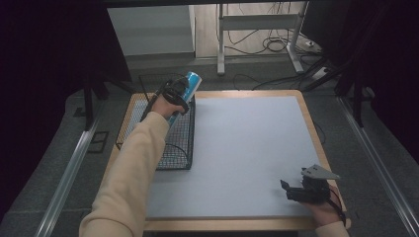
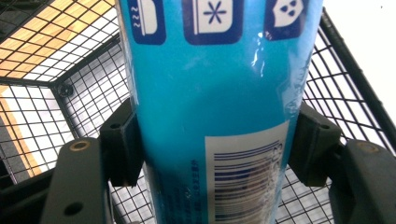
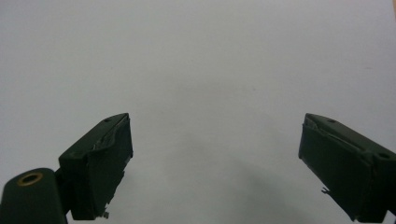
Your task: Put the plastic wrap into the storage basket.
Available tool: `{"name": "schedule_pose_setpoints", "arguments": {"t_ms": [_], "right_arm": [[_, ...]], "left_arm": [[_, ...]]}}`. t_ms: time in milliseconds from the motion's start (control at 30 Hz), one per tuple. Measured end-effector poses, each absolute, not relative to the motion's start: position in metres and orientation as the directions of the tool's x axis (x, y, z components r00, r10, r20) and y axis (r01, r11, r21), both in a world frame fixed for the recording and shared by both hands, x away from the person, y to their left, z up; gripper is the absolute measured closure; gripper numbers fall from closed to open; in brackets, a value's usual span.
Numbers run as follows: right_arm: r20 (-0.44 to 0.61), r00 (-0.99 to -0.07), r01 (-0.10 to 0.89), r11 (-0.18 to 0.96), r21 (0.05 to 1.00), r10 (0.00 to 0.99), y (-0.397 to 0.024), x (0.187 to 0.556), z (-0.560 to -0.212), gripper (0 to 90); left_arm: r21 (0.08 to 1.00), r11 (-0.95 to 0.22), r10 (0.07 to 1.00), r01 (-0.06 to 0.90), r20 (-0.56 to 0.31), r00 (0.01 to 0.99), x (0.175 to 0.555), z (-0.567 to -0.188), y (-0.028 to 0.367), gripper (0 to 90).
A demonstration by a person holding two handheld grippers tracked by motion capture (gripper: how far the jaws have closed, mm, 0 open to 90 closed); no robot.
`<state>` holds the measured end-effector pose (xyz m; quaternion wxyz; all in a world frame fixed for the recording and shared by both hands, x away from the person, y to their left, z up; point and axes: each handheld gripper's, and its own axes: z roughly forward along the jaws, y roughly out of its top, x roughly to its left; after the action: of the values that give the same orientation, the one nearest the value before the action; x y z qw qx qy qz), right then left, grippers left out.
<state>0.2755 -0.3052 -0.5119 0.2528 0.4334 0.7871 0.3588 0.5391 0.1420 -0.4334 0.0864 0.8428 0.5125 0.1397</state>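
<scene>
The worktop (image 1: pixel 247 148) lies in front of me, a pale grey mat in a light wooden frame. At its far left corner sits a black wire basket (image 1: pixel 180 148), and the wooden edge shows through its mesh.

My left arm, in a cream sleeve (image 1: pixel 133 173), reaches forward over the basket. My left gripper (image 1: pixel 174 95) hangs above the basket's far end, and its jaws are clamped on a blue tube (image 1: pixel 190 84). In the left gripper view the pads press on both sides of the blue tube (image 2: pixel 219 102), so the grip goes across its width, with the basket's mesh (image 2: pixel 88 93) behind and beneath it.

The tube's long axis is tilted. In the high view its upper end points up and away from me, leaning a little towards the right, with the pale round end cap uppermost past the basket's far rim; its lower end slopes down towards the basket behind my hand. In the left gripper view it runs straight along the line of my jaws, with a barcode label nearest the camera and three dark blue icon squares farther up.

My right gripper (image 1: pixel 309 190) rests at the near right corner of the worktop, well apart from the basket. In the right gripper view its jaws stand wide open over bare mat (image 3: pixel 201 70), with nothing between them.
</scene>
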Motion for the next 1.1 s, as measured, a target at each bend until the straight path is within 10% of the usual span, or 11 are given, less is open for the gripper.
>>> {"name": "schedule_pose_setpoints", "arguments": {"t_ms": [367,567,1100], "right_arm": [[-0.085,-0.499,0.502,0.367,0.783,0.863,-0.304,0.275,-0.512,10.0],[-0.083,-0.499,0.501,0.365,0.785,0.863,-0.304,0.275,-0.511,10.0],[-0.071,-0.494,0.491,0.345,0.8,0.867,-0.304,0.277,-0.509,10.0]], "left_arm": [[0.339,-0.481,0.877,0.809,0.2,0.438,0.532,-0.422,0.138,27.4],[0.426,-0.43,0.899,0.796,0.121,0.421,0.515,-0.407,0.137,14.9],[0.561,-0.453,0.84,0.693,0.007,0.543,0.451,-0.38,0.121,15.0]]}}
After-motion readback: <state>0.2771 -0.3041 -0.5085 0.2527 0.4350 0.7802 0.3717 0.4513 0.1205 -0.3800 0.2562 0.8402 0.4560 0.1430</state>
